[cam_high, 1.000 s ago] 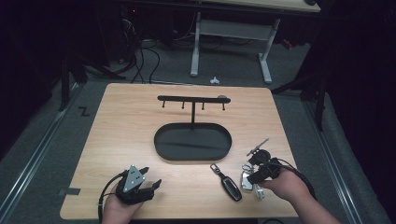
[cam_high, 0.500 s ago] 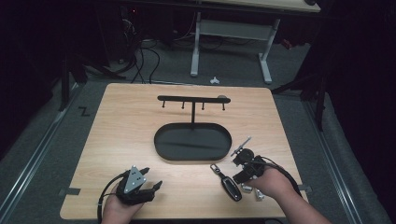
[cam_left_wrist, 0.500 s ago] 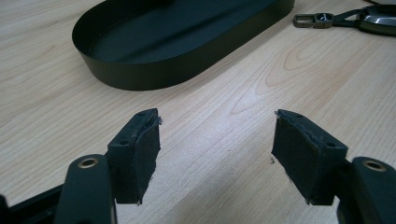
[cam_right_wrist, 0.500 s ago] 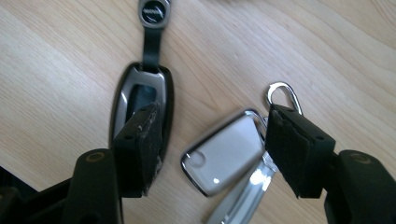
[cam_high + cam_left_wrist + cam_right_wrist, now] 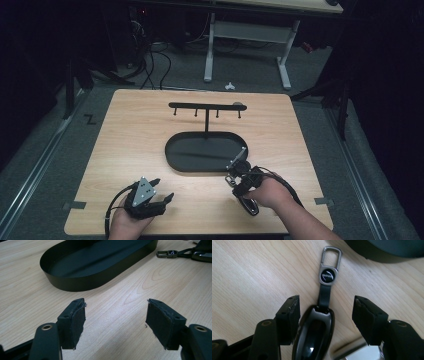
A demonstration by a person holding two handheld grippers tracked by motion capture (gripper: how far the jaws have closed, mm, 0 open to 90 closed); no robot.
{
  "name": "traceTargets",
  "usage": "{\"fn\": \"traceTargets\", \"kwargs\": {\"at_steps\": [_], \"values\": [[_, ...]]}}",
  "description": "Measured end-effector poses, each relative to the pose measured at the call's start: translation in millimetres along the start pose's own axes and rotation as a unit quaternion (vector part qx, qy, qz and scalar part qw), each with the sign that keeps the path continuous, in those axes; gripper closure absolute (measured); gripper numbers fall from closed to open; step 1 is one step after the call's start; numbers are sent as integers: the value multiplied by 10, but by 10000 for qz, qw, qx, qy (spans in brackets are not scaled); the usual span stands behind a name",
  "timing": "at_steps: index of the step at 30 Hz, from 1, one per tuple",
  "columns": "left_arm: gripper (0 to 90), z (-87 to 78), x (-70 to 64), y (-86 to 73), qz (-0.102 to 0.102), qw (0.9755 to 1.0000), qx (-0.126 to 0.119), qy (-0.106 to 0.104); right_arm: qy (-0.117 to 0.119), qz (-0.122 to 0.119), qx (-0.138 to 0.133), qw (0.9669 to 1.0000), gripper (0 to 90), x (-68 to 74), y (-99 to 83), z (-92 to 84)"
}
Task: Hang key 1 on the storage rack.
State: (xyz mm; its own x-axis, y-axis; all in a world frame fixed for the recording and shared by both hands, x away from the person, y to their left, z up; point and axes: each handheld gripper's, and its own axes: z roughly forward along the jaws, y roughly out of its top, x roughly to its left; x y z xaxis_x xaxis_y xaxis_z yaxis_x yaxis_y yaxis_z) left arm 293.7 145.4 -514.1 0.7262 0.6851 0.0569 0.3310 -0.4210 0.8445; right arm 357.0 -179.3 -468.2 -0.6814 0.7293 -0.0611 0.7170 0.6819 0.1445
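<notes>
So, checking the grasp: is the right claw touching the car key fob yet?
Cannot tell. In the right gripper view the key fob lies between the open right claw, hard against one pad; the other stands clear.

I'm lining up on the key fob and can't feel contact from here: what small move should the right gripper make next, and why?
Probably shift slightly to centre, then close. In the right gripper view the right gripper has its jaws open around the key fob, which sits close to one pad with a gap at the other; the jaws have just been closing, not yet pressing.

We see a glossy black plastic car key fob [image 5: 315,337] with brushed-metal carabiner clip [image 5: 331,258], a matt black tray [image 5: 100,262], and a smooth light-wood table [image 5: 130,140].
</notes>
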Motion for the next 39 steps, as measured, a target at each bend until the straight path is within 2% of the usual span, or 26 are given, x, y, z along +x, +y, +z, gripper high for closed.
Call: {"fn": "traceTargets", "kwargs": {"at_steps": [5, 6, 10, 11, 15, 16, 19, 23, 24, 26, 27, 35, 39], "values": [[327, -6, 4, 1, 9, 10000, -7, 6, 18, 45, 90, 9999, 396, 5, 62, 73], [327, -5, 3, 3, 16, 10000, 1, 3, 18, -9, 85, 10000, 399, -4, 69, 92], [327, -1, -4, 4, 35, 10000, 21, 12, 57, 75, 185, 9998, 413, -16, 94, 148], [327, -7, -4, 5, 21, 10000, 13, 6, 94, 139, 216, 9996, 446, -34, 106, 175], [327, -9, -2, 2, -5, 10000, 6, 5, 115, 282, 300, 9991, 475, -53, 129, 194], [327, -6, -2, 1, -7, 10000, 14, 2, 158, 410, 355, 9984, 510, -62, 138, 208], [327, -5, -4, 3, -17, 10000, 16, -12, 173, 453, 387, 9981, 529, -64, 142, 229], [327, -1, -7, 6, -25, 10000, 35, -32, 192, 447, 407, 9980, 650, -57, 146, 235], [327, 1, -9, 8, -30, 10000, 40, -46, 207, 377, 450, 9981, 700, -35, 154, 230], [327, -2, -12, 10, -30, 10000, 33, -46, 214, 381, 457, 9980, 715, -31, 158, 230], [327, -6, -13, 13, -24, 10000, 33, -45, 229, 304, 470, 9982, 764, -21, 162, 230], [328, -12, -2, 15, -51, 10000, 23, -45, 249, 125, 417, 9987, 795, -23, 145, 229], [330, -11, -6, 20, -46, 10000, 43, -68, 233, 164, 408, 9988, 796, -8, 139, 222]]}}
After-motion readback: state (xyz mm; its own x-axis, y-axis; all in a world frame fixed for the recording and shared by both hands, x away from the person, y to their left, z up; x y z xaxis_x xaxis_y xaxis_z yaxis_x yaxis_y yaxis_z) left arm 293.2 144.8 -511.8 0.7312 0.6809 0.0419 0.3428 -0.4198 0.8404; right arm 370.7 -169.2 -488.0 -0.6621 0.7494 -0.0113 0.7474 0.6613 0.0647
